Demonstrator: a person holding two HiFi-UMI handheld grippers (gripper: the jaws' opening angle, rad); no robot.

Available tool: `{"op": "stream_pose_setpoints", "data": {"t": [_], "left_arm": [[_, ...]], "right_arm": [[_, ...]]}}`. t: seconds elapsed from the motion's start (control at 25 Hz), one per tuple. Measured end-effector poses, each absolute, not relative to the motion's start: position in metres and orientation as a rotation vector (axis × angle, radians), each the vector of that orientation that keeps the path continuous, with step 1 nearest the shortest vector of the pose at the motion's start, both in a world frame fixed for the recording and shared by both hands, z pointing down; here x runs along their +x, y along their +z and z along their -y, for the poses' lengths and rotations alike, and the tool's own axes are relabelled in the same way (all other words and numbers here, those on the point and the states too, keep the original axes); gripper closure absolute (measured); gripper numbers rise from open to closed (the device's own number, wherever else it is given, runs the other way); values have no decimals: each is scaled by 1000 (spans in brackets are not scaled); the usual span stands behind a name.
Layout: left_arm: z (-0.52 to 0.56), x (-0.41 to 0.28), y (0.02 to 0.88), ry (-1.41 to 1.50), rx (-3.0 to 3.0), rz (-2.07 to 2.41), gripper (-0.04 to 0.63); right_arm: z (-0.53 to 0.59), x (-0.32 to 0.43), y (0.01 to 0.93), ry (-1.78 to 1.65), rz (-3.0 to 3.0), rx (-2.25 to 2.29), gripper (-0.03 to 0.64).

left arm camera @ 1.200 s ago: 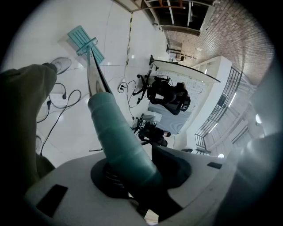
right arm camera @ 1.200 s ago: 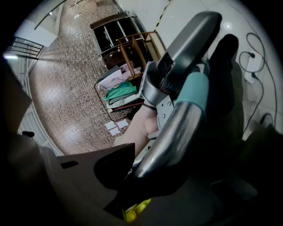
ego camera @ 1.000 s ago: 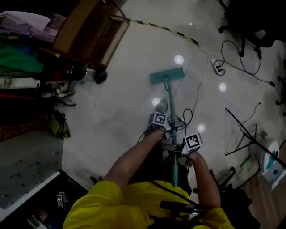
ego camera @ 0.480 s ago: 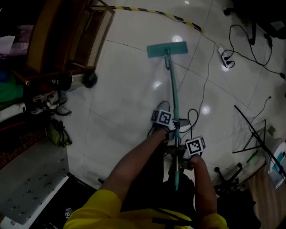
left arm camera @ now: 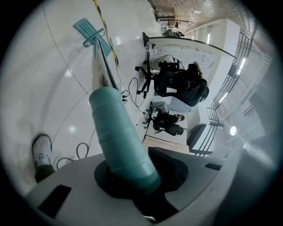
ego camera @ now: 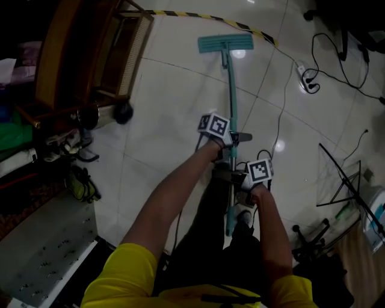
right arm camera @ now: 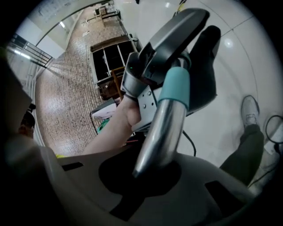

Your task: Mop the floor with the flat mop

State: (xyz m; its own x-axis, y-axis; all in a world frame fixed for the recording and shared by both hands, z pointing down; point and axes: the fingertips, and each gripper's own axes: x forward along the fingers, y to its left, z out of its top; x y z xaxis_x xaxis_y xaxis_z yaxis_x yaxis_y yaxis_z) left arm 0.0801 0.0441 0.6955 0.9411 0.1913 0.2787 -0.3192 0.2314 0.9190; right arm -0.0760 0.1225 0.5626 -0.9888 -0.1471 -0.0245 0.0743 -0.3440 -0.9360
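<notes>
Two grippers hold the mop (ego camera: 230, 90) by its pole: the left gripper (ego camera: 230, 139) clenched on the teal grip, the right gripper (ego camera: 231, 178) behind it, jaws just closing on bare metal. The mop head (ego camera: 225, 42) lies on the tiled floor (ego camera: 168, 108) just short of striped tape (ego camera: 198, 16); cables (ego camera: 278, 120) trail right, a wooden rack (ego camera: 102, 54) stands left.

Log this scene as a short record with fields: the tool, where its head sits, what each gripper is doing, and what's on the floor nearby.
tool: flat mop
mop head: flat on the tiled floor, beside the striped tape
left gripper: shut on the handle, nearer the head
right gripper: jaws have just been closing, shut on the handle, nearer the person
floor nearby: cable, power strip
</notes>
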Motion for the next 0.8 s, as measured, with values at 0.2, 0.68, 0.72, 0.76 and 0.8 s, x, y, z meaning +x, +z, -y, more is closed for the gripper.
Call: {"op": "stream_pose_setpoints", "data": {"t": [0.2, 0.68, 0.72, 0.76, 0.8], "left_arm": [[-167, 70, 612, 274, 1157, 146, 479], [-81, 80, 660, 167, 1204, 123, 472], [-62, 80, 673, 184, 1227, 130, 472], [-43, 81, 683, 199, 1247, 136, 472], [-27, 81, 691, 210, 1265, 142, 472]], "right_arm": [[-241, -70, 476, -2576, -1565, -76, 571], [-173, -62, 553, -2593, -1823, -48, 583], [-155, -60, 566, -2591, -1810, -80, 584], [-138, -58, 576, -2586, -1794, -100, 584], [-122, -58, 582, -2577, -1783, -109, 587]]}}
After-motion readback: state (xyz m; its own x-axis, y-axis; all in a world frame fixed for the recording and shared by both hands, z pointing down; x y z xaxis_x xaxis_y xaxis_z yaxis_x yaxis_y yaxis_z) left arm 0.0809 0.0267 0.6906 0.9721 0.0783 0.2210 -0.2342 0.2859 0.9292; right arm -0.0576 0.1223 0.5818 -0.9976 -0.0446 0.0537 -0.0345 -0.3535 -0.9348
